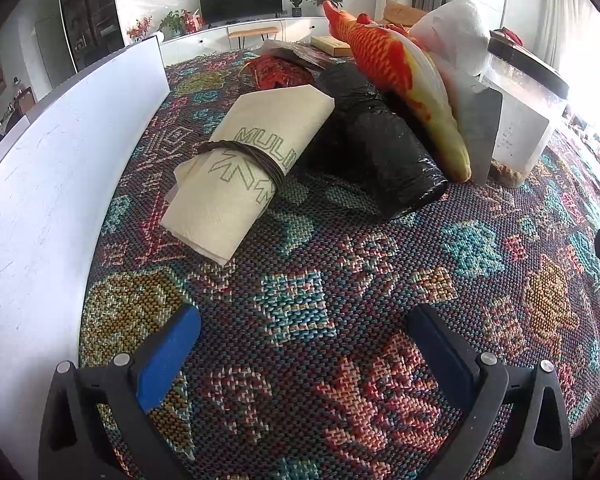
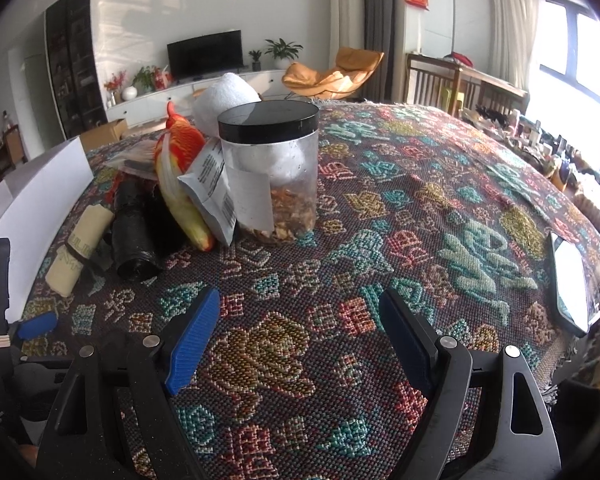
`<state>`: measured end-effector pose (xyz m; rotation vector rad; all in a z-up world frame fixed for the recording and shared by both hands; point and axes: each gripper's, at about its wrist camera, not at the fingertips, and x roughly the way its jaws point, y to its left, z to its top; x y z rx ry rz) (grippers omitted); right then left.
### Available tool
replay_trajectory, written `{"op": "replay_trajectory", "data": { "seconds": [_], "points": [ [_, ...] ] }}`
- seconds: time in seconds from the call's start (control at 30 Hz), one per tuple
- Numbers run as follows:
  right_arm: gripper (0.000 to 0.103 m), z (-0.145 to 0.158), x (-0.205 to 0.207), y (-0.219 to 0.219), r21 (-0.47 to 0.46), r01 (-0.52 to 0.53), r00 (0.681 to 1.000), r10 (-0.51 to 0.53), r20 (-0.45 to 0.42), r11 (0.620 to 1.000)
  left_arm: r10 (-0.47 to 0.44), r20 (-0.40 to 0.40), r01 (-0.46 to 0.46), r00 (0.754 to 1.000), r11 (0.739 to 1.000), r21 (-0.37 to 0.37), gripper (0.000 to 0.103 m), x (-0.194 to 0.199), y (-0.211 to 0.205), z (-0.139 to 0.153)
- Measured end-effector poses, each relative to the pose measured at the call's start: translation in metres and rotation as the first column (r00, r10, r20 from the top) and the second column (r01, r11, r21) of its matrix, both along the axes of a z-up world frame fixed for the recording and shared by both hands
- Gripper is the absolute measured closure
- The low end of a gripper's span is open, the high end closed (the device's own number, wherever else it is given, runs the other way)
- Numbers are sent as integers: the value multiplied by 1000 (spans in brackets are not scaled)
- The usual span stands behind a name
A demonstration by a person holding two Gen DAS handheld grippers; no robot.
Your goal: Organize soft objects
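A cream rolled cloth tied with a brown cord lies on the patterned tablecloth, with a black plastic roll beside it and an orange fish plush leaning behind. A white foam bundle stands further back. My left gripper is open and empty, short of the cloth roll. My right gripper is open and empty over the tablecloth. In the right wrist view the cloth roll, black roll and fish plush lie to the left.
A white box runs along the left. A clear jar with a black lid holds snacks; a grey packet leans on it. A phone lies at the right edge. My left gripper's finger shows low left.
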<state>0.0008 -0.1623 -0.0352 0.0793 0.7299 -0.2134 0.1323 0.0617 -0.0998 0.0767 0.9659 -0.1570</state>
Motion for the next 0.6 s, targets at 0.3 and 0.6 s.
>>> {"op": "replay_trajectory", "data": {
  "seconds": [0.3, 0.6],
  "points": [
    [19, -2, 1, 2, -6, -2, 1000, 2, -12, 1000, 0, 0, 0, 1000, 1000, -1, 0, -1, 0, 0],
    [19, -3, 2, 0, 3, -2, 1000, 2, -20, 1000, 0, 1, 0, 1000, 1000, -1, 0, 1, 1, 0]
  ]
}}
